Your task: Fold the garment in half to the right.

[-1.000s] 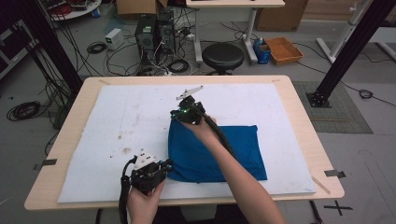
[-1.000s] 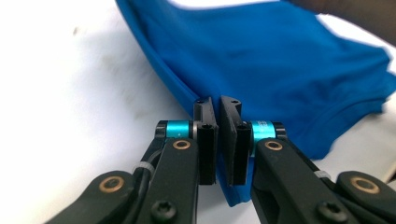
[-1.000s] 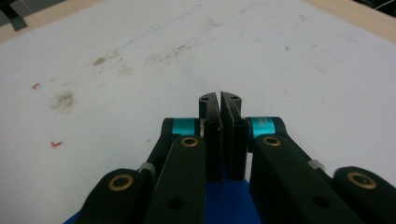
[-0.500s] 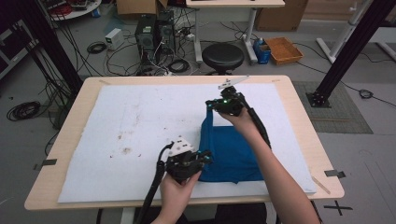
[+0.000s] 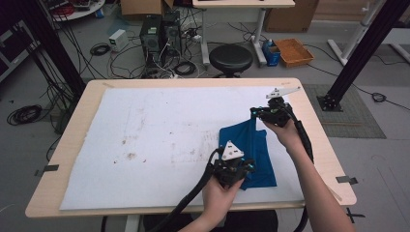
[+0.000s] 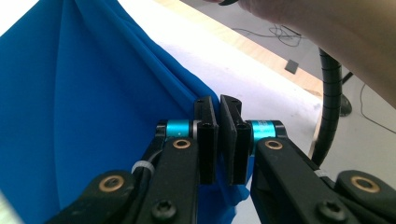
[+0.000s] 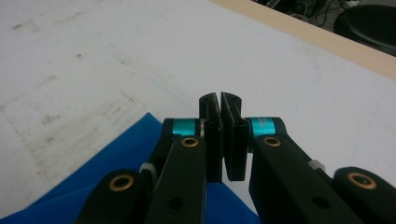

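On the white-covered surface point(image 5: 145, 140) a blue cloth point(image 5: 249, 157) lies folded narrow toward the right edge, running from near the front edge back toward the middle of that side. From the high view, the left gripper point(image 5: 235, 170) sits at the cloth's front end and the right gripper point(image 5: 259, 115) at its back end, each held in a hand, with a grey three-cornered plate on top. That view is too far off to show the fingers; the gripper views do. In the left gripper view the left gripper point(image 6: 219, 109) has its fingers point(image 6: 207, 135) clenched together on a pinch of the blue cloth point(image 6: 70, 116), which fans away from them in long pleats to the left; a forearm and a black cable cross the upper right. In the right gripper view the right gripper point(image 7: 219, 105) likewise has its fingers point(image 7: 232, 140) pressed together, and the cloth point(image 7: 116, 163) passes under and between them, a blue corner spreading to the lower left over the stained white cover.
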